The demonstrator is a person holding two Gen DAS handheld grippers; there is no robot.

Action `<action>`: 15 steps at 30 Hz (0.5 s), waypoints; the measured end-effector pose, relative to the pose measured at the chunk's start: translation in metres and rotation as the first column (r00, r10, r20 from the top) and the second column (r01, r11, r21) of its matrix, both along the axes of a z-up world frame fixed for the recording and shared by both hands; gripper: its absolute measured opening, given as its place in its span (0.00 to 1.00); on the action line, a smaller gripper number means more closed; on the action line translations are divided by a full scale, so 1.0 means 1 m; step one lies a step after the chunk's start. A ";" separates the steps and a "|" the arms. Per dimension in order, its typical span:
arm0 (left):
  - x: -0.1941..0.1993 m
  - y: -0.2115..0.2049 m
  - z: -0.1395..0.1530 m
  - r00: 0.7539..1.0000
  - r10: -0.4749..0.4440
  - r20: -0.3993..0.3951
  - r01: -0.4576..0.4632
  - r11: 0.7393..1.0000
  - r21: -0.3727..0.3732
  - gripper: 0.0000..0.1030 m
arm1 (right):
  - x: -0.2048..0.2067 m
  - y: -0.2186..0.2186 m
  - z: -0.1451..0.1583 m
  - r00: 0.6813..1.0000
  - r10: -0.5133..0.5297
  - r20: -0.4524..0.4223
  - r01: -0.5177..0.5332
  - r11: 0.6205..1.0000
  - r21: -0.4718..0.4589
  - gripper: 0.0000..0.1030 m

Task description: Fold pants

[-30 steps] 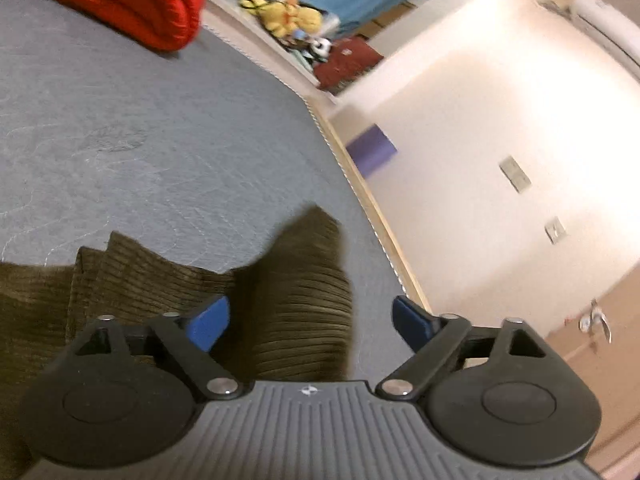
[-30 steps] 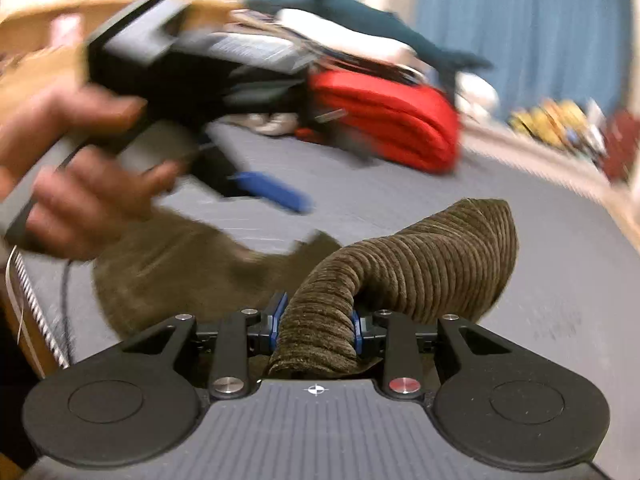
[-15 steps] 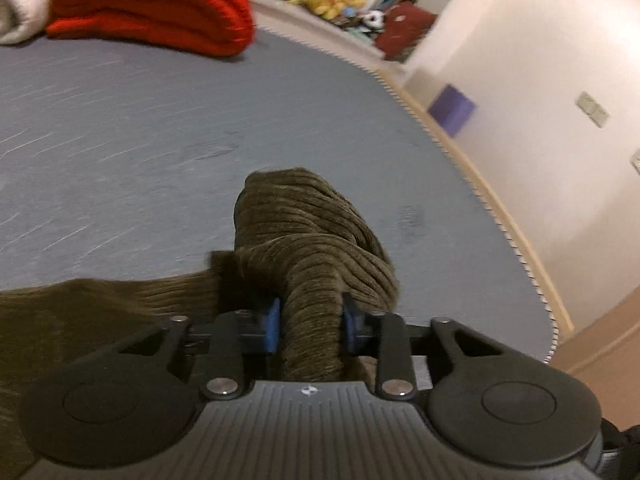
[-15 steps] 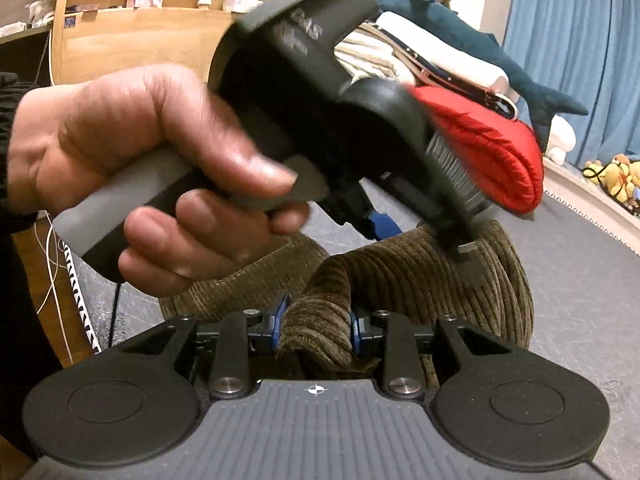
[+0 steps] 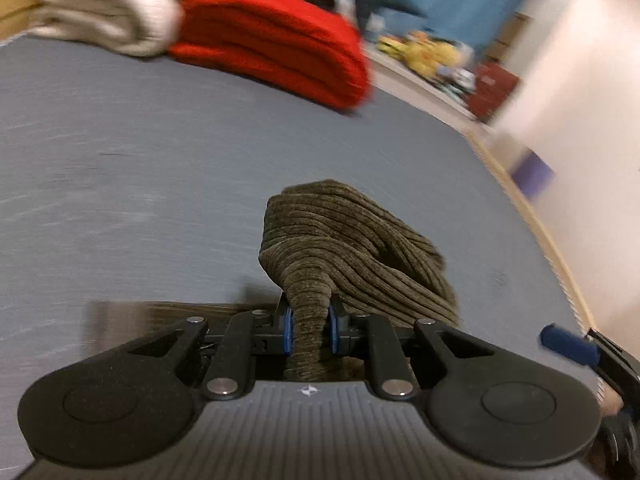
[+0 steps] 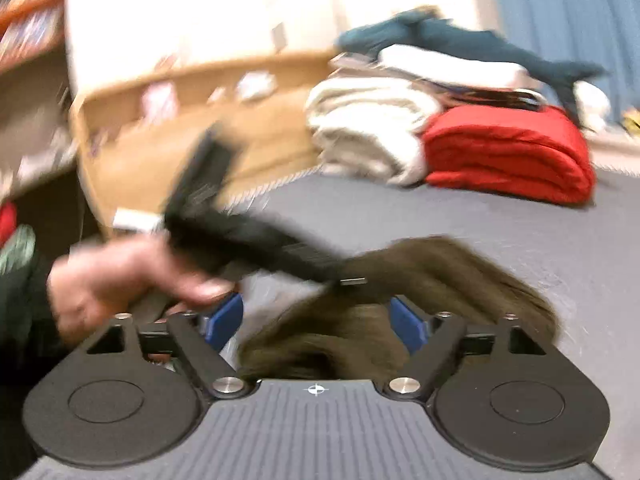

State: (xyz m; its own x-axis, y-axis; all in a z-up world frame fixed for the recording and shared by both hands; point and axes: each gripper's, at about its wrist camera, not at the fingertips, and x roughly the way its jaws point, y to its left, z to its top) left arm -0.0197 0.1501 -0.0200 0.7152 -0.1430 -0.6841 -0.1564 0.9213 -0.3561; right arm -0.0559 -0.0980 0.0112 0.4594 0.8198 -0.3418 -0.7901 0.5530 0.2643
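**Pants bunched on the grey bed**

Pants (image 5: 352, 248), olive corduroy, lie in a humped fold on the bed (image 5: 160, 152); their long axis cannot be made out. Left gripper (image 5: 308, 328) is closing, pinching a ridge of cloth. Right gripper (image 6: 316, 320) is opening, pads clear of the blurred fabric between them. Left hand (image 6: 128, 276) is motion-smeared.
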 end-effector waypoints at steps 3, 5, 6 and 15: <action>-0.014 0.035 -0.003 0.995 0.081 -0.055 -0.080 0.997 0.019 0.18 | 0.026 -0.009 -0.019 0.983 -0.179 -0.047 0.177 0.983 -0.038 0.82; -0.020 0.051 -0.006 0.988 0.108 -0.108 -0.104 0.994 0.045 0.22 | 0.045 -0.011 -0.040 0.957 -0.260 -0.127 0.248 0.964 -0.098 0.83; -0.022 0.059 -0.008 0.981 0.141 -0.130 -0.135 0.989 0.055 0.27 | 0.053 -0.012 -0.051 0.943 -0.284 -0.173 0.266 0.957 -0.120 0.83; -0.006 0.093 -0.044 0.952 0.180 -0.246 -0.209 0.973 -0.098 0.88 | 0.107 0.007 -0.124 0.784 -0.280 -0.555 0.230 0.960 -0.160 0.93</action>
